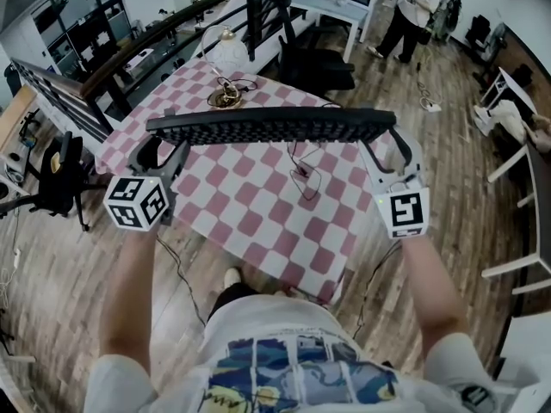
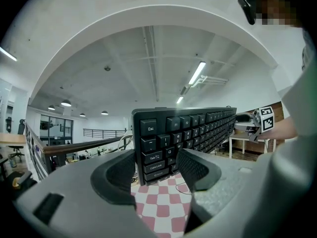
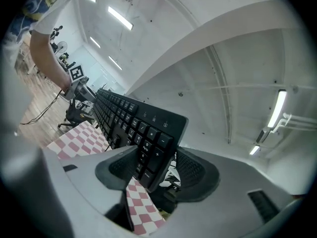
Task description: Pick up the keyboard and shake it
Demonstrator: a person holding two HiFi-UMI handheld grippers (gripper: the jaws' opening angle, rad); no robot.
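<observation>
Black-padded jaws of the left hand-held gripper pinch the Esc end of the keyboard - it hangs level, clear above the checked counter - while the right hand-held gripper clamps the numpad end. Gripping both ends probably keeps the keyboard from twisting when it is shaken.

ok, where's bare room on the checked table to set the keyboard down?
Bare: near-left pink-and-white checked tablecloth, from its near edge to the thin black cable. Crowded: far corner, round brass dish and white rounded object.
</observation>
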